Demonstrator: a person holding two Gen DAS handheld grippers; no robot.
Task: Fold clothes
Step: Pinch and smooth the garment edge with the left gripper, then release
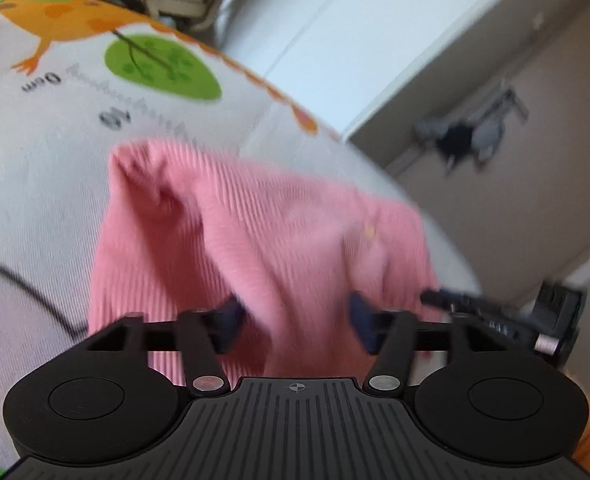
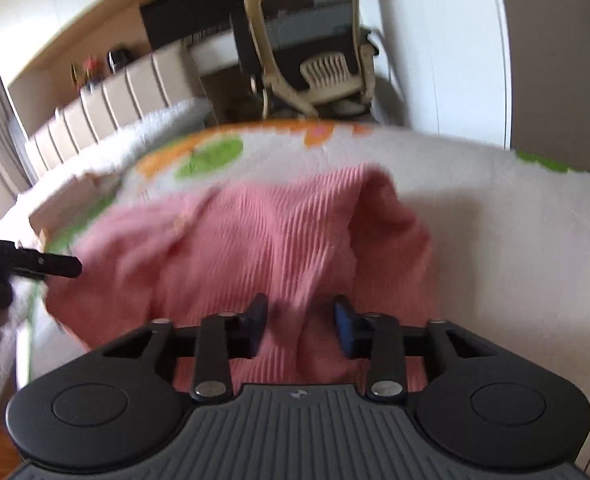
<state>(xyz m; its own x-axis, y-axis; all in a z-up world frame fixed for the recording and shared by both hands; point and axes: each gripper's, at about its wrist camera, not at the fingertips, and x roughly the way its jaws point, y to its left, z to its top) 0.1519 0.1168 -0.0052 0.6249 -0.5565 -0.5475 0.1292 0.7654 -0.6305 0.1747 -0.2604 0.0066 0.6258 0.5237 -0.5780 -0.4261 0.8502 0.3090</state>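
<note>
Between each gripper's parted blue pads bunches pink ribbed cloth (image 1: 255,220): left gripper (image 1: 295,320) and right gripper (image 2: 299,326) stand spread, cloth not visibly pinched. It stretches side-to-side between them, draping forward onto the printed bedspread (image 1: 55,152).

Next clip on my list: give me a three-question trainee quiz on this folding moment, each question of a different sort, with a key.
1. True or false: the pink ribbed garment lies on a plain dark blanket.
2. Multiple choice: cloth sits between the fingers of which gripper? A) only the left gripper B) only the right gripper C) both D) neither
3. Fill in: behind the printed bedcover in the right wrist view stands an office ____.

Key
1. False: the cover is white with orange and green prints.
2. C: pink cloth bunches between both pairs of fingers; motion blur hides how tightly they close.
3. chair
</note>
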